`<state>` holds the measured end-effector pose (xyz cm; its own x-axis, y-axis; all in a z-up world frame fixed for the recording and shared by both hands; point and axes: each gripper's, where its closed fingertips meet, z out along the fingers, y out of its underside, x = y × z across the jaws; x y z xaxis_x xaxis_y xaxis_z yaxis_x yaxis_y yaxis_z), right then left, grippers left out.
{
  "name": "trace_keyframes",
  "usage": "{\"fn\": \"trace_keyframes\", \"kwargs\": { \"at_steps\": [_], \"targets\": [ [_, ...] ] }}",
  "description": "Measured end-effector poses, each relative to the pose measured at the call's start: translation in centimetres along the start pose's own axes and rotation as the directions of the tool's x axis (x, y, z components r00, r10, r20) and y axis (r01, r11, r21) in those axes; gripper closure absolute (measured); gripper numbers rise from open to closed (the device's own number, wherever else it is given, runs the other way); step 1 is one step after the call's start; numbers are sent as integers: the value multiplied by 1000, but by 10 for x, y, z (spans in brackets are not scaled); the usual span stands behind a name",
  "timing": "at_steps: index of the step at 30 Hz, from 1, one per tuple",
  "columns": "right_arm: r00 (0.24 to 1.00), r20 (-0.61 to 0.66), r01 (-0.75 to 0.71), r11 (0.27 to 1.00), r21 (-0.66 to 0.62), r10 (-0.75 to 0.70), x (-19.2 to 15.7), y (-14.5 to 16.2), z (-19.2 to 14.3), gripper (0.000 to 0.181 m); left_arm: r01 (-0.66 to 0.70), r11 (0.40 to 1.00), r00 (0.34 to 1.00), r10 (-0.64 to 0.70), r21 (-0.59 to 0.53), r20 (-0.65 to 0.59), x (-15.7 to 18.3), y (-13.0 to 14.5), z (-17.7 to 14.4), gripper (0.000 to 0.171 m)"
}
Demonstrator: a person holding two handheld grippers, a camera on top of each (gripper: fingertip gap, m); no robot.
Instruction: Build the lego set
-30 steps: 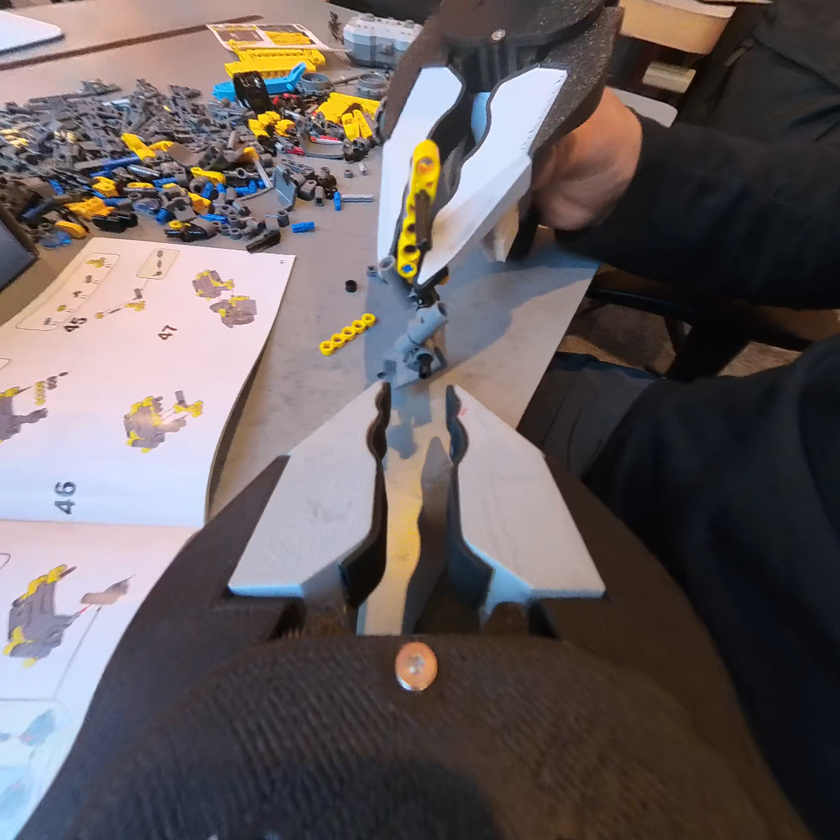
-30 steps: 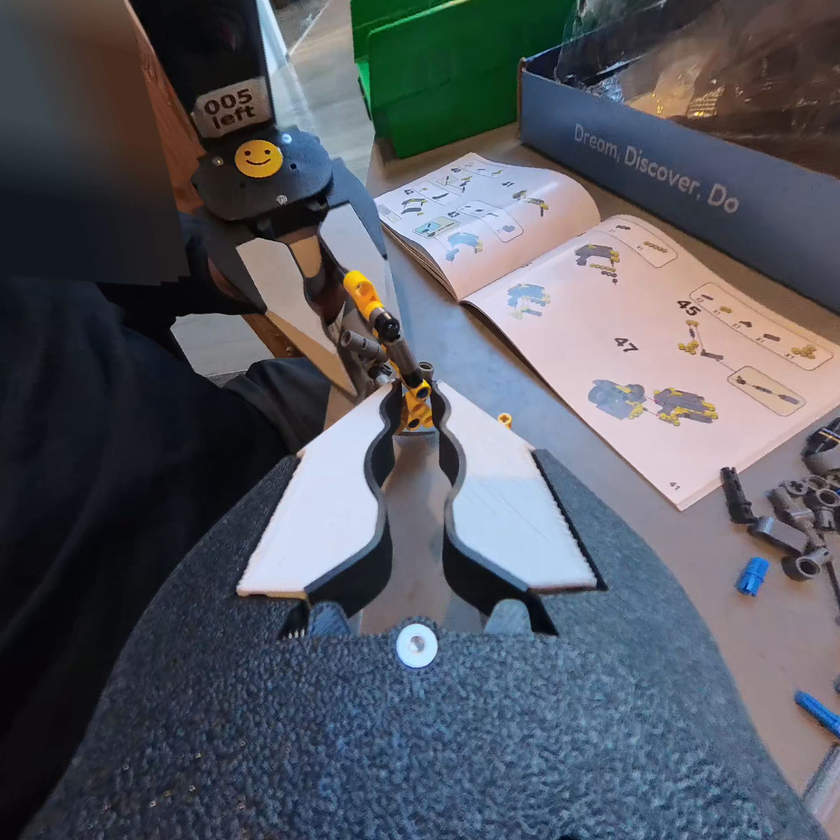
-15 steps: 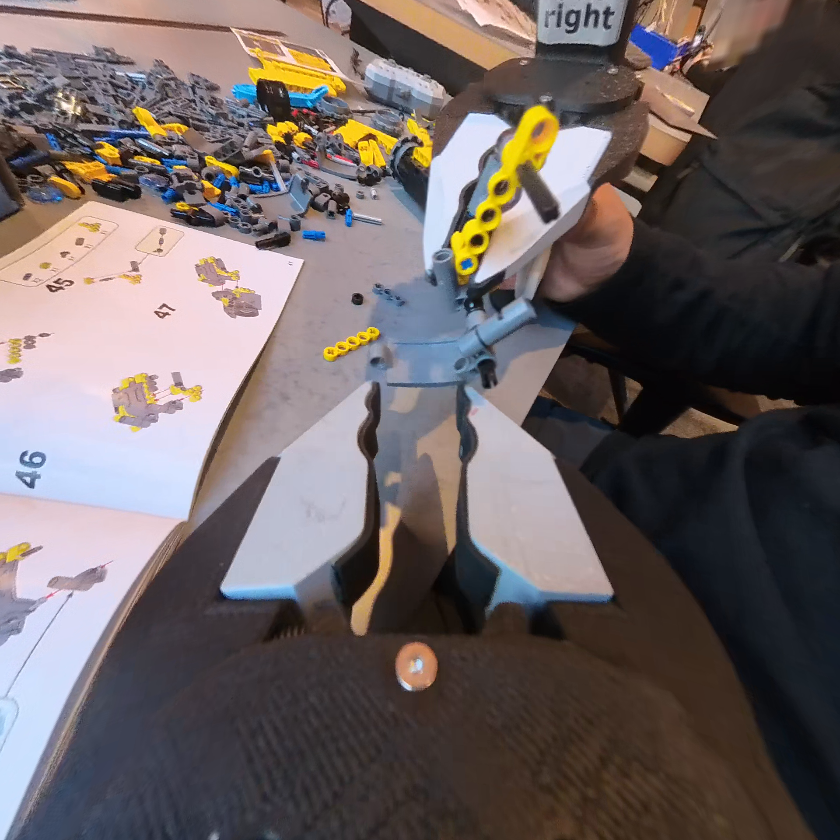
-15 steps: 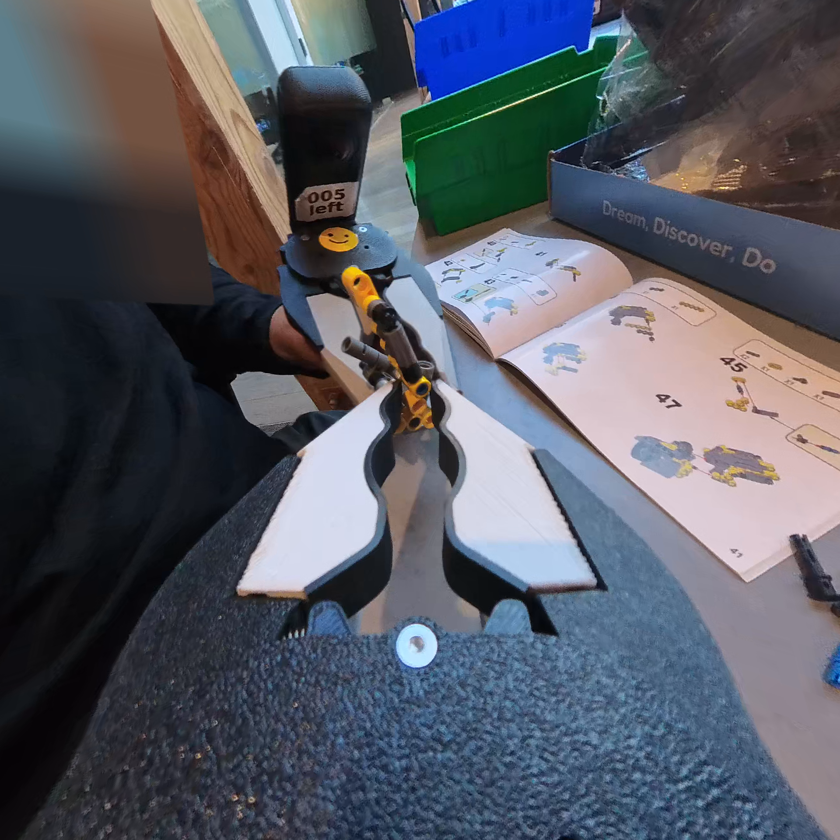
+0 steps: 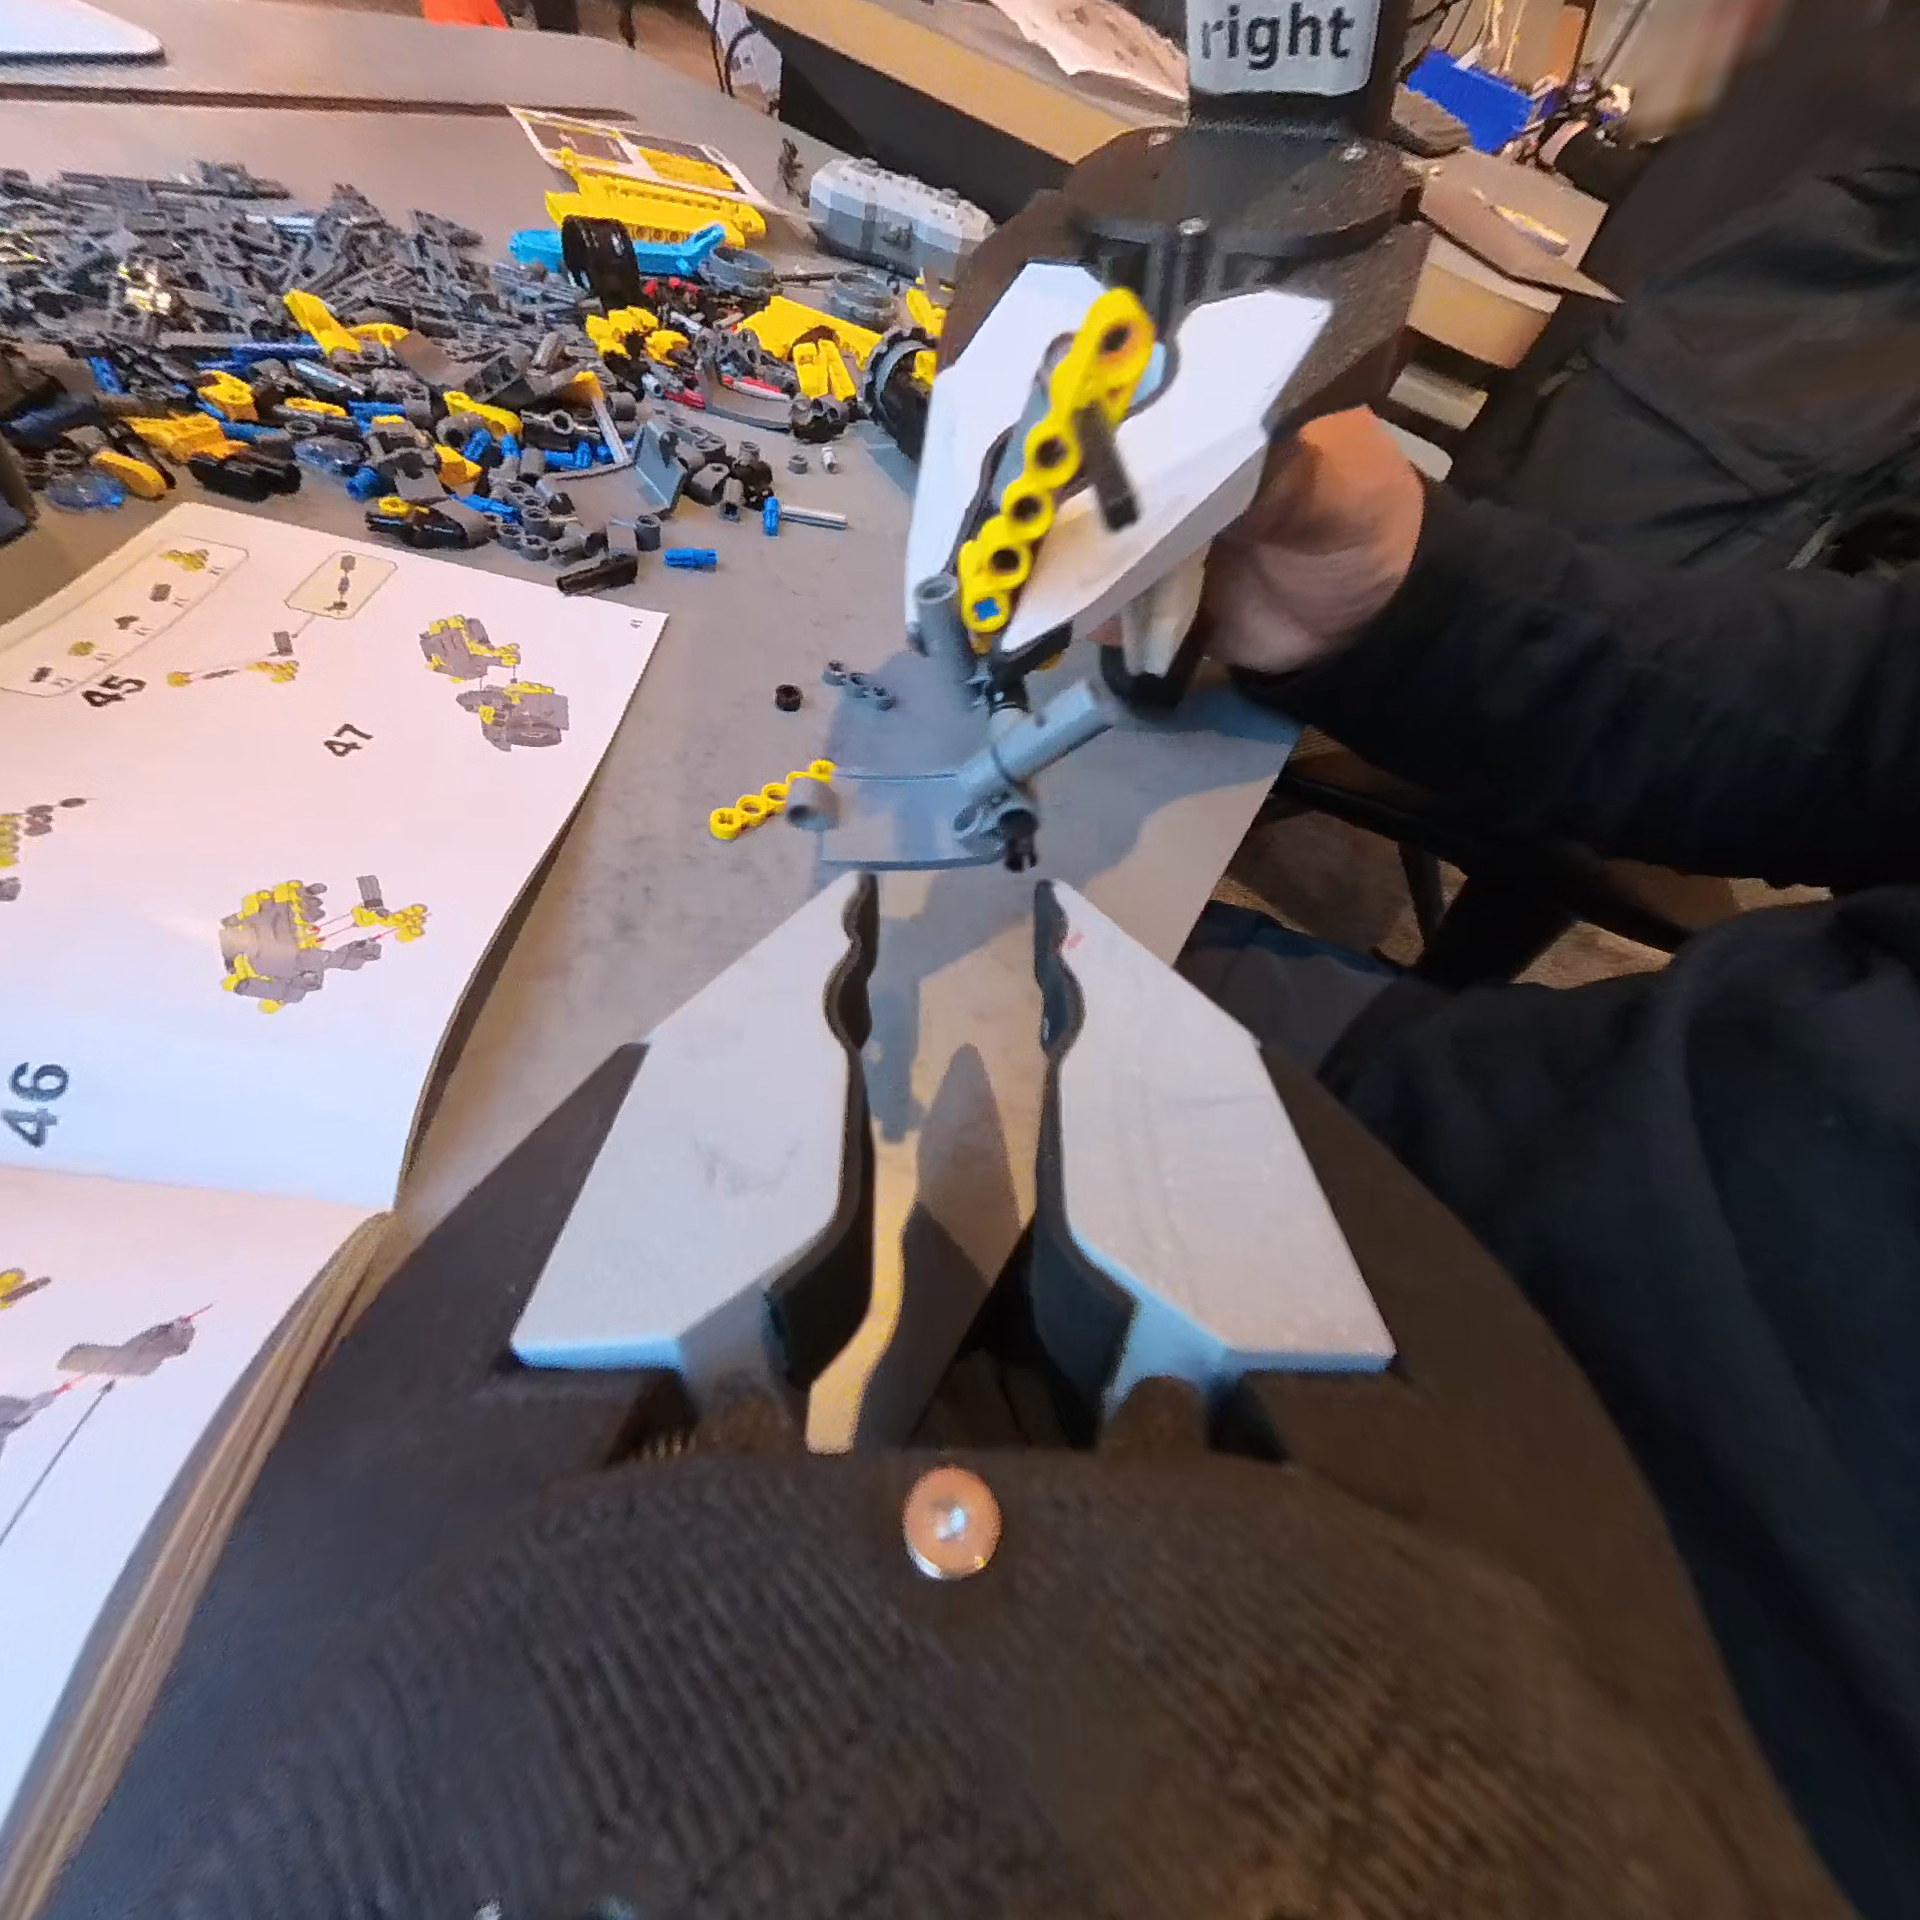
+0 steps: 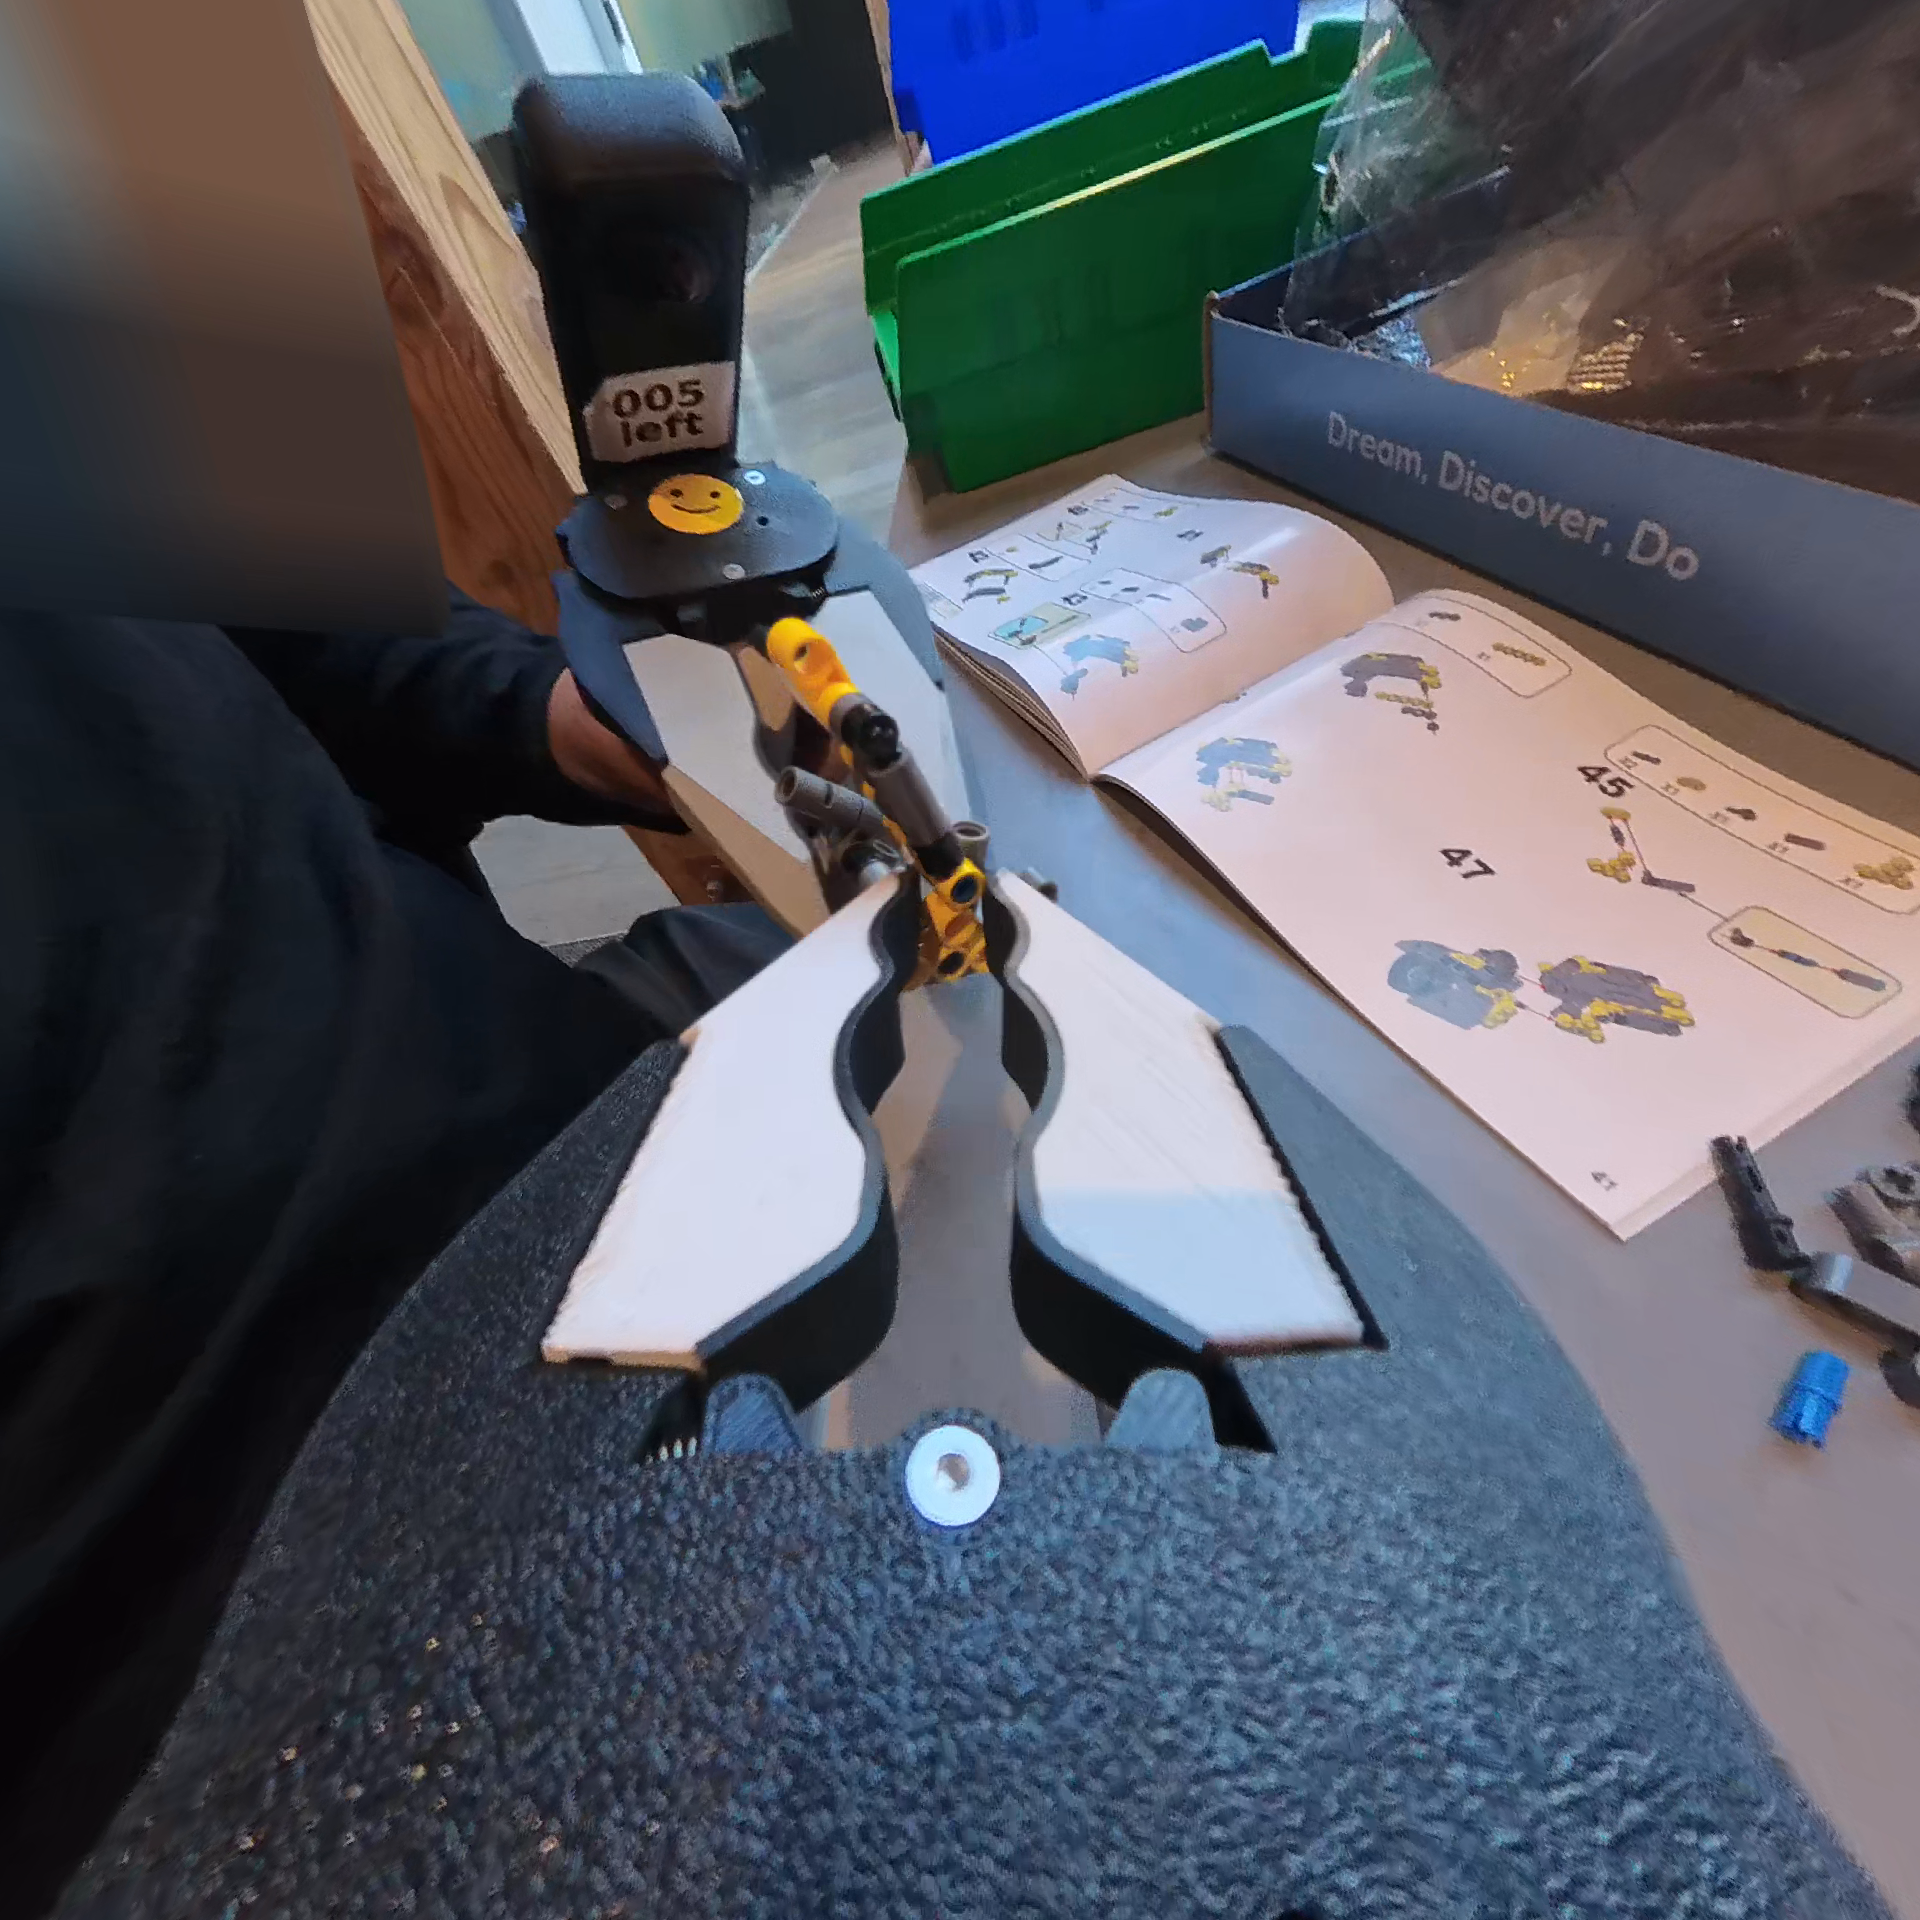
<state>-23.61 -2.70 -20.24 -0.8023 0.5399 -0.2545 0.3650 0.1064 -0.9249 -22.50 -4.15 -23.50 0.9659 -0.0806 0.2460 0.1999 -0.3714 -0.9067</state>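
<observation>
**A:** Where is the small assembly [image 5: 1049, 457]?

**B:** In the air above the near corner of the table [image 5: 665, 935]. It is a yellow holed beam with grey connectors and a black pin hanging off its lower end.

**A:** What has hold of it?

**B:** The right tongs [image 6: 940, 914]. They are closed on the yellow beam, which is pinched between the tips, and the grey parts jut out past them.

**A:** And the left tongs [image 5: 951, 894]?

**B:** They are parted by a clear gap with nothing between the fingers. Their tips point at the assembly's lower end. The black pin sits just beyond them, but I cannot tell whether anything touches.

**A:** What lies around it?

**B:** A short yellow beam [image 5: 769, 800] lies loose on the table just beside the assembly. An open instruction booklet [image 5: 260, 831] is to its left. Behind that is a wide heap of loose parts [image 5: 364, 364] in grey, black, yellow and blue. From the right wrist view, a dark blue box [image 6: 1558, 499] and green bins [image 6: 1039, 312] stand beyond the booklet.
</observation>
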Motion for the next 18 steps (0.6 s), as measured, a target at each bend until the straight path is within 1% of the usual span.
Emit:
{"fn": "trace_keyframes", "kwargs": {
  "at_steps": [5,8,14,18],
  "targets": [
    [1000,2,-12,1000,-12,12,3,2,2,171,-26,999,1000,26,-25,4,3,5,3,143],
    [999,-8,-37,999,-29,36,8,4,4,171,-19,999,1000,19,-32,-1,2,6,3,142],
    [985,-9,-175,982,-78,174,20,11,9,170,5,1000,1000,-5,-22,-6,-2,6,1,144],
    [979,0,-203,975,-92,204,20,14,9,170,22,1000,1000,-23,-17,-13,-2,5,1,146]
  ]
}}
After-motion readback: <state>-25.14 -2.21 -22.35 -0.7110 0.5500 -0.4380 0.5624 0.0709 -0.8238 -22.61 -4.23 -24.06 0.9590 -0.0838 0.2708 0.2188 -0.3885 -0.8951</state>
